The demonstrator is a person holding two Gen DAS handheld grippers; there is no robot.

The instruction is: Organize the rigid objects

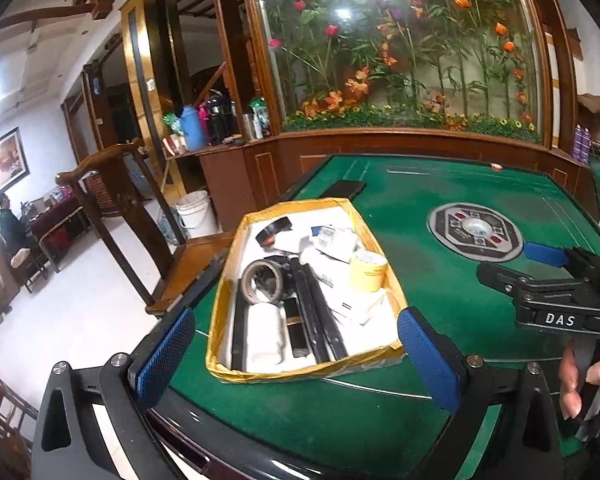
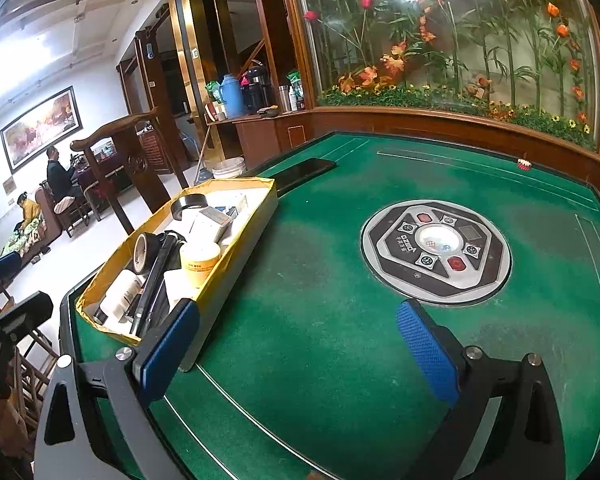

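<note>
- Green felt worktop [image 2: 320, 320] fills the lower half of both views; round control panel [image 2: 436, 250] sits in its centre, glass case of artificial flowers [image 2: 460, 40] across the back.
- Upper left of both frames: wooden chair [image 1: 116, 208], shelf with a blue thermos [image 2: 232, 96], white bucket [image 1: 196, 212] on the floor, seated people far left.
- Yellow-rimmed box [image 1: 228, 280] sits on the worktop near its left edge, centre of left wrist view, left of centre in right wrist view.
- Box contents: black tape roll [image 1: 274, 232] at the far end, brown tape roll [image 1: 262, 282] mid-box, yellow tape roll [image 1: 368, 270] by the right wall, white bottle [image 1: 264, 332] at the near end, long black bars [image 1: 320, 316] lengthwise, white cartons [image 1: 336, 240] toward the back.
- Black flat item [image 2: 304, 170] lies on the felt just beyond the box.
- Left gripper [image 1: 300, 360]: jaws spread wide, holding nothing, blue pads straddling the near end of the box in frame; contact cannot be told.
- Right gripper [image 2: 296, 348]: jaws apart, empty, above bare felt; left pad overlaps the box's near corner in frame.
- Right gripper also shows at the right edge of left wrist view, a hand [image 1: 580, 380] on its handle.
</note>
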